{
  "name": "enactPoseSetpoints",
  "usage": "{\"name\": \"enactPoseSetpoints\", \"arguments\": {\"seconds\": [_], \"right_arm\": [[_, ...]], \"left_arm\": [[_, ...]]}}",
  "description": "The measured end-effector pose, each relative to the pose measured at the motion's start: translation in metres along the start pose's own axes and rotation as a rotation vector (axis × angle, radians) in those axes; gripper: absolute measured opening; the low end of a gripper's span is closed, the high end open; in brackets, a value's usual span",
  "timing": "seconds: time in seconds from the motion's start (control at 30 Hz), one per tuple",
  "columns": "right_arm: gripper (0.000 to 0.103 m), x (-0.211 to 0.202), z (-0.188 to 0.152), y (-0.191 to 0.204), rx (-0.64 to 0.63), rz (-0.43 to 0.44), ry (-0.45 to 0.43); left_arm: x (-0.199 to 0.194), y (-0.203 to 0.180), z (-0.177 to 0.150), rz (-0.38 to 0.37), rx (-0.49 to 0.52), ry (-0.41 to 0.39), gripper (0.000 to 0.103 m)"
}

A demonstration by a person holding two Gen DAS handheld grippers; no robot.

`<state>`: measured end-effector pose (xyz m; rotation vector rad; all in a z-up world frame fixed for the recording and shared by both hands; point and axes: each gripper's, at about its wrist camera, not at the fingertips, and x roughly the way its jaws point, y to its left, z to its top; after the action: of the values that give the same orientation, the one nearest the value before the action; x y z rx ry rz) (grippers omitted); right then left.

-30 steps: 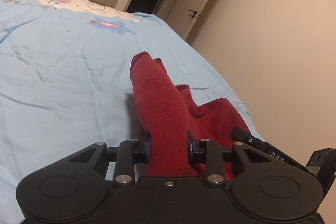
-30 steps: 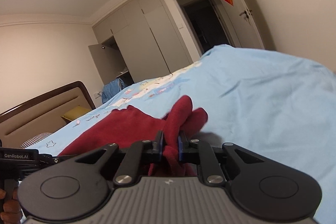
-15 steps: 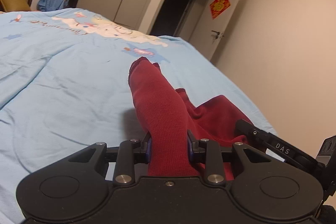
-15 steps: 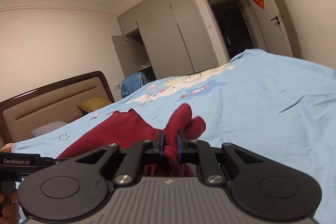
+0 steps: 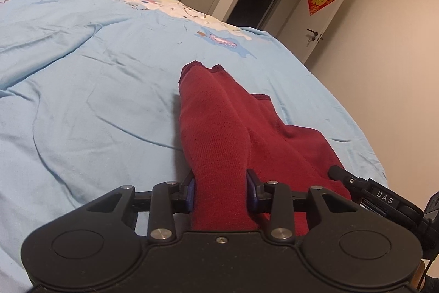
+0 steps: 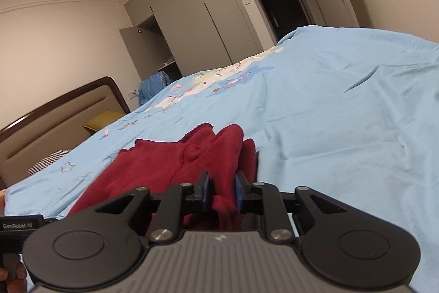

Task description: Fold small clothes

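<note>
garment (image 5: pixel 230 128) red, on bed (image 5: pixel 82 100) | left gripper (image 5: pixel 221 194) clamps one bunched end | right gripper (image 6: pixel 221 192) clamps another

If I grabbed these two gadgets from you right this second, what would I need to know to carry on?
Left gripper: shut on a bunched part of the dark red garment.
Right gripper: shut on another bunch of the same garment.
Where things are: the garment's far parts rest on the light blue bedspread; the gripped parts stand up between the fingers, and the cloth spans between the two grippers.
Done: both holds are secure. No finished fold shows; the cloth looks crumpled.
Left: probably lay it flat, fold it over, smooth it and let go. Don't open either jaw early.
</note>
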<state>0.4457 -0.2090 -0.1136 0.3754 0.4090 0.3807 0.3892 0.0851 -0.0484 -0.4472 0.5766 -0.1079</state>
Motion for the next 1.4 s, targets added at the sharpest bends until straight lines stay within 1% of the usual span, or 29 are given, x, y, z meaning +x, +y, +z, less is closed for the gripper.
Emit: {"name": "enactPoseSetpoints", "arguments": {"seconds": [0.07,0.1,0.13,0.17,0.2,0.23,0.27,0.3,0.37,0.4,0.47,0.5,0.57,0.63,0.73,0.9,1.07,1.27,1.4], "right_arm": [[0.033,0.001,0.003,0.003,-0.006,-0.019,0.002],[0.036,-0.001,0.003,0.003,-0.007,-0.024,0.001],[0.043,-0.003,0.004,0.002,-0.006,-0.031,-0.002],[0.049,-0.006,0.004,0.003,-0.006,-0.040,-0.006],[0.051,-0.009,0.005,0.003,-0.008,-0.047,-0.010],[0.058,-0.013,0.005,0.004,-0.012,-0.054,-0.016],[0.065,-0.018,0.006,0.006,-0.020,-0.062,-0.023],[0.068,-0.022,0.007,0.007,-0.028,-0.066,-0.030],[0.080,-0.030,0.010,0.012,-0.047,-0.070,-0.046],[0.082,-0.035,0.012,0.014,-0.059,-0.071,-0.056],[0.090,-0.045,0.016,0.021,-0.082,-0.071,-0.078],[0.092,-0.051,0.018,0.024,-0.090,-0.070,-0.091],[0.100,-0.061,0.022,0.031,-0.106,-0.069,-0.117],[0.103,-0.072,0.026,0.037,-0.116,-0.068,-0.145],[0.103,-0.089,0.029,0.046,-0.132,-0.062,-0.182],[0.103,-0.115,0.028,0.061,-0.182,-0.075,-0.235],[0.103,-0.141,0.017,0.074,-0.233,-0.087,-0.274],[0.103,-0.175,-0.004,0.091,-0.302,-0.110,-0.311],[0.103,-0.193,-0.018,0.099,-0.303,-0.113,-0.330]], "left_arm": [[-0.001,0.001,0.001,0.013,-0.013,0.006,0.046],[-0.002,0.001,0.001,0.018,-0.018,0.007,0.052],[-0.004,0.000,0.002,0.026,-0.020,0.006,0.055],[-0.006,-0.002,0.002,0.036,-0.016,0.002,0.062],[-0.009,-0.004,0.003,0.044,-0.011,-0.002,0.068],[-0.012,-0.005,0.003,0.050,-0.008,-0.007,0.072],[-0.015,-0.007,0.003,0.056,-0.006,-0.015,0.078],[-0.019,-0.009,0.004,0.060,-0.004,-0.022,0.083],[-0.026,-0.015,0.005,0.070,0.006,-0.039,0.088],[-0.030,-0.018,0.005,0.076,0.014,-0.046,0.093],[-0.038,-0.024,0.007,0.086,0.037,-0.068,0.098],[-0.043,-0.027,0.008,0.089,0.049,-0.080,0.100],[-0.053,-0.035,0.009,0.097,0.072,-0.106,0.102],[-0.063,-0.042,0.010,0.107,0.097,-0.132,0.102],[-0.079,-0.052,0.009,0.122,0.137,-0.168,0.102],[-0.104,-0.064,0.003,0.135,0.187,-0.212,0.102],[-0.128,-0.072,-0.013,0.143,0.220,-0.237,0.102],[-0.157,-0.078,-0.037,0.154,0.264,-0.264,0.102],[-0.177,-0.079,-0.055,0.156,0.279,-0.283,0.102]]}}
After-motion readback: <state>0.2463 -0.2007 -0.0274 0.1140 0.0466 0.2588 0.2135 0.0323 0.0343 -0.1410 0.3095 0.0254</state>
